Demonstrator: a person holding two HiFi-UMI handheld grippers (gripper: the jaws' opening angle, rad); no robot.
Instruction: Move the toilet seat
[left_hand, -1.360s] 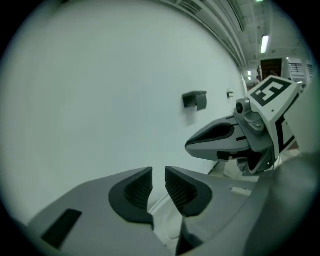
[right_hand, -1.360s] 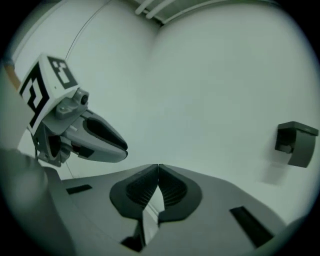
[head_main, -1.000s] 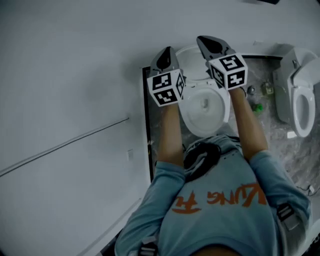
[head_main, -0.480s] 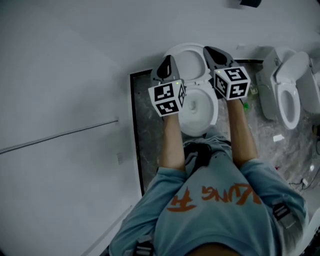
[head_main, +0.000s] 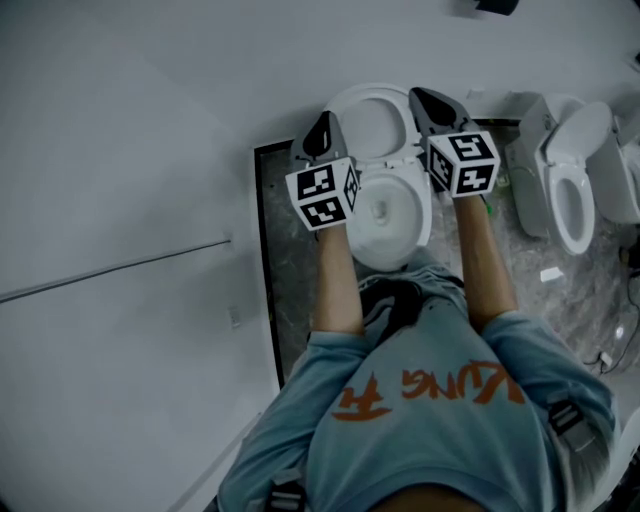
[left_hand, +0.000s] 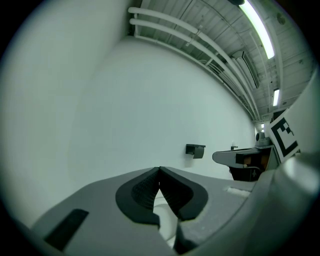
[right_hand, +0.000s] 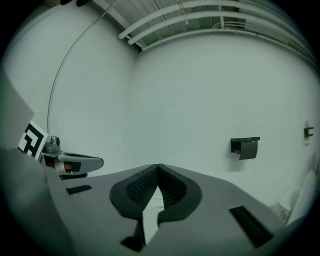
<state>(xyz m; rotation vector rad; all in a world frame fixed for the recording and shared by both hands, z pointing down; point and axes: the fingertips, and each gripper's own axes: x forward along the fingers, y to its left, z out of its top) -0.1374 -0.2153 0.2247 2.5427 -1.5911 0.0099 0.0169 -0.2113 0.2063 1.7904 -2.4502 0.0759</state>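
Observation:
A white toilet (head_main: 385, 215) stands below me on the marbled floor, its seat and lid (head_main: 368, 125) raised back against the wall. My left gripper (head_main: 322, 125) hovers over the bowl's left rim, shut and empty. The right gripper (head_main: 422, 98) is level with the raised seat's right edge, also shut with nothing in it. In the left gripper view the pads (left_hand: 150, 187) meet at their tips (left_hand: 159, 170), with white porcelain below. The right gripper view shows its jaws (right_hand: 158, 167) closed likewise, facing the wall.
A second white toilet (head_main: 565, 180) stands to the right. A dark paper holder (right_hand: 245, 147) hangs on the white wall ahead. A white wall runs along the left (head_main: 120, 200). Small items lie on the floor between the toilets (head_main: 500, 180).
The head view has shifted, so the toilet sits a little left and higher in frame. Both grippers stay shut beside the toilet, the left one drifting slightly left.

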